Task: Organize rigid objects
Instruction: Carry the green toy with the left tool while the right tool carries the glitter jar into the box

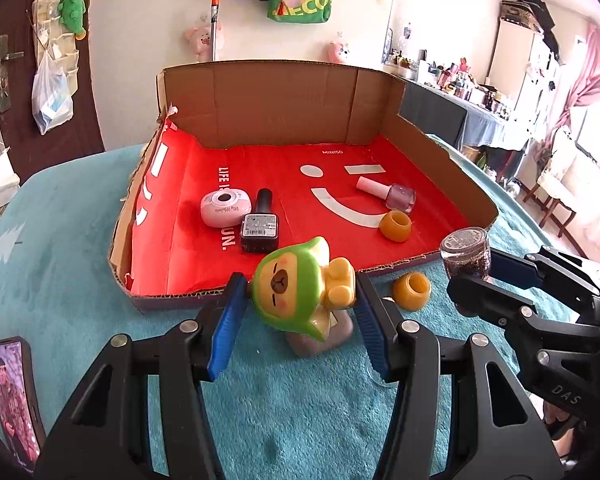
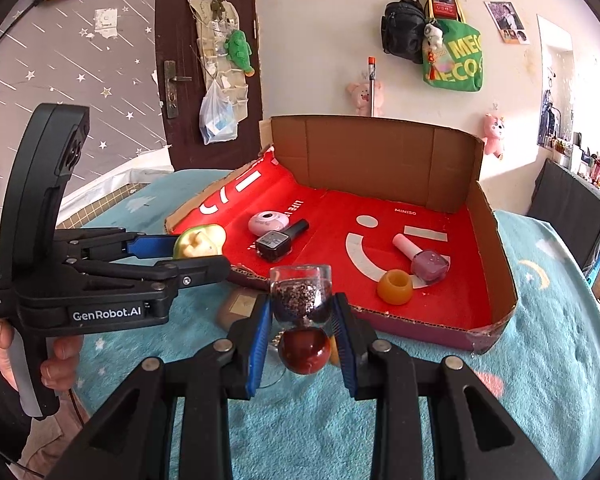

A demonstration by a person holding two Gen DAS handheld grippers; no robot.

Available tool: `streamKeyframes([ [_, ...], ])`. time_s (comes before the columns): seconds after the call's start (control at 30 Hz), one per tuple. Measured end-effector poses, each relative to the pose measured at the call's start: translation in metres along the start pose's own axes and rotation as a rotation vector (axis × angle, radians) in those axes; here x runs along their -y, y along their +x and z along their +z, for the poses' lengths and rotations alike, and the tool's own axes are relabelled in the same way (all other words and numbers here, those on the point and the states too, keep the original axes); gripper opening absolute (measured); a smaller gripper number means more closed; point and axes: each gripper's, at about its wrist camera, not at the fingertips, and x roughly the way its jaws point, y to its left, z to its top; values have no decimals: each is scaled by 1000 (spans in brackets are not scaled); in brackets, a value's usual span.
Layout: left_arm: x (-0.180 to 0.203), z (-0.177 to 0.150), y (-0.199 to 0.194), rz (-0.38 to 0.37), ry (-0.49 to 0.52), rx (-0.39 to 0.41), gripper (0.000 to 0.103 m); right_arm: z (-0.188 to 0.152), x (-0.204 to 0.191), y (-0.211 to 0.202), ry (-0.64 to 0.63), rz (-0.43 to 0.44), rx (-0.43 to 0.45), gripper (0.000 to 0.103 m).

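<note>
Toy figure (image 1: pixel 300 280), hard, light and slick, I'm clamping across its head in left gripper (image 1: pixel 300 312), while right gripper (image 2: pixel 300 344) is pinching fragile glitter jar (image 2: pixel 300 292) mid-body.

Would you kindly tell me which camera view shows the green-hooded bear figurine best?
The left wrist view: the figurine fills the centre, face visible, clamped in the left gripper. The right wrist view shows only its pale back beside a blue pad.

Teal fleece surface (image 1: pixel 80 248): cardboard tray (image 1: pixel 456 184), orange cup (image 1: pixel 411 291) beside it, phone (image 1: pixel 14 396) at edge.
</note>
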Motion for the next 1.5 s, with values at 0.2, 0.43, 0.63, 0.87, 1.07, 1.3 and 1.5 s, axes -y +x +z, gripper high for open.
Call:
streamKeyframes([
  [0.2, -1, 5, 5, -3, 2, -5, 51, 4, 8, 6, 14, 2, -11, 33],
  [0.43, -3, 15, 13, -8, 7, -7, 51, 11, 19, 17, 37, 6, -32, 33],
  [0.63, -6, 24, 25, -21, 8, -28, 51, 18, 29, 25, 50, 4, -46, 33],
  [0.87, -8, 32, 42, -48, 9, -70, 51, 28, 40, 38, 61, 3, -72, 33],
  [1.07, -9, 38, 58, -79, 20, -123, 51, 32, 52, 57, 88, 29, -125, 33],
  [1.3, -12, 39, 84, -124, -1, -197, 51, 34, 58, 78, 100, 35, -182, 33],
  [1.5, -11, 39, 100, -108, 8, -229, 51, 34, 61, 96, 114, 37, -223, 33],
])
